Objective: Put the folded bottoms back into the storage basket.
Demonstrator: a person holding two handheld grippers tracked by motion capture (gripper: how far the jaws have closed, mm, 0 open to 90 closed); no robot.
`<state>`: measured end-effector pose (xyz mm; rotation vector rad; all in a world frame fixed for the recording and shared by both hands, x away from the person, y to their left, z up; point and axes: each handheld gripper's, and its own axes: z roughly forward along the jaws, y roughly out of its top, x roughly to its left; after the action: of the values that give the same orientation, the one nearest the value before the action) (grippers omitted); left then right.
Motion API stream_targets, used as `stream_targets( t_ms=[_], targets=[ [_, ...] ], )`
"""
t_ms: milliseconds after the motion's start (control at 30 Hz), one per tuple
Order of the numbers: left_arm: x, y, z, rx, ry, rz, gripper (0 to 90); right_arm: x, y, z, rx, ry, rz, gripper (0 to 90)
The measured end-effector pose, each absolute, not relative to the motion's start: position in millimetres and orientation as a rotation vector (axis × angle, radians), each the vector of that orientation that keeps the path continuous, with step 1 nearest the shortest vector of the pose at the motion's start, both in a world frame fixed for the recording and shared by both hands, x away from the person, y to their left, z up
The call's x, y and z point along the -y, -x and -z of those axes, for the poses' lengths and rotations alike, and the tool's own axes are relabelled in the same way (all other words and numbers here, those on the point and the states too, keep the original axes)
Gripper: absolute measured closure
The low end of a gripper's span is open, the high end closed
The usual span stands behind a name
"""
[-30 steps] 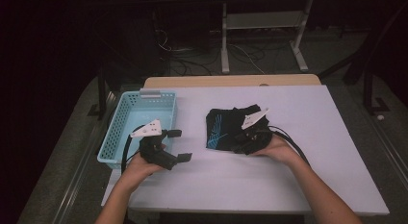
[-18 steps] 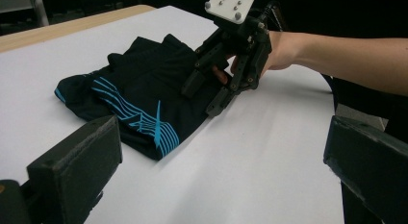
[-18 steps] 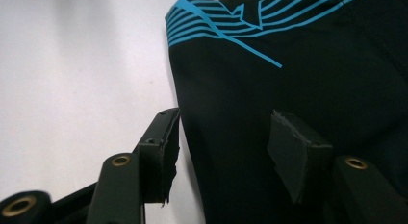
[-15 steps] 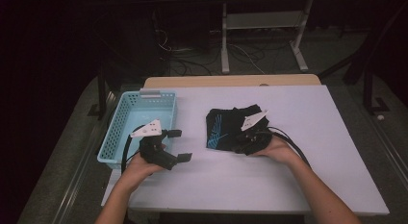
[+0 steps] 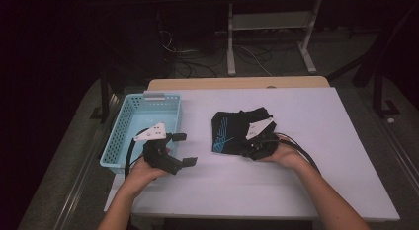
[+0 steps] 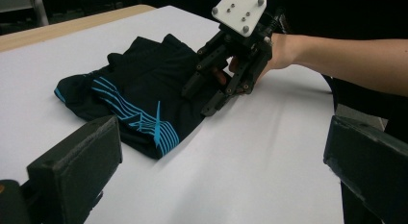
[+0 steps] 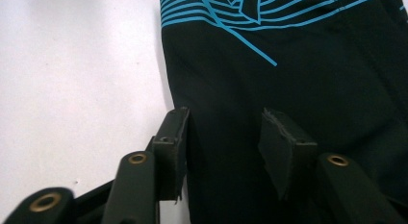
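A folded black garment (image 5: 232, 129) with light blue stripes lies in the middle of the white table (image 5: 306, 180). My right gripper (image 5: 246, 149) rests low on its near right edge, pointing left. In the right gripper view the cloth (image 7: 298, 65) lies flat between the two pads, which do not press on it; the jaws have just been closing. My left gripper (image 5: 185, 149) is held above the table beside the basket, open and with nothing in it. In the left gripper view the garment (image 6: 139, 84) and the right gripper (image 6: 198, 101) lie ahead of the wide-open left gripper (image 6: 221, 137).
A light blue plastic basket (image 5: 111, 146) stands at the table's left edge, just behind my left hand. Bare white table lies in front of the garment and to its right. Dark floor, cables and a metal stand are beyond the far edge.
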<state>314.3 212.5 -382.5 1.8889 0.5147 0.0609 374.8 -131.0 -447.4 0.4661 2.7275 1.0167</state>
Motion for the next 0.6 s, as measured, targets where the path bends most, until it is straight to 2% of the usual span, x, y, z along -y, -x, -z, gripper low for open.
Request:
stream_targets(
  t_ms=[300, 400, 600],
  targets=[
    [-212.4, -314.2, 382.6, -0.516, -1.889, -0.061, 0.0, 133.1, -375.4, 448.4, -2.686, -0.458, -1.017, 69.6],
    [-212.4, -314.2, 382.5, -0.515, -1.889, -0.061, 0.0, 132.5, -375.0, 448.1, -2.668, -0.455, -0.997, 77.3],
    [-212.5, -314.3, 382.5, -0.515, -1.888, -0.06, 0.0, 132.0, -375.3, 447.3, -2.67, -0.469, -0.994, 79.2]
  ],
)
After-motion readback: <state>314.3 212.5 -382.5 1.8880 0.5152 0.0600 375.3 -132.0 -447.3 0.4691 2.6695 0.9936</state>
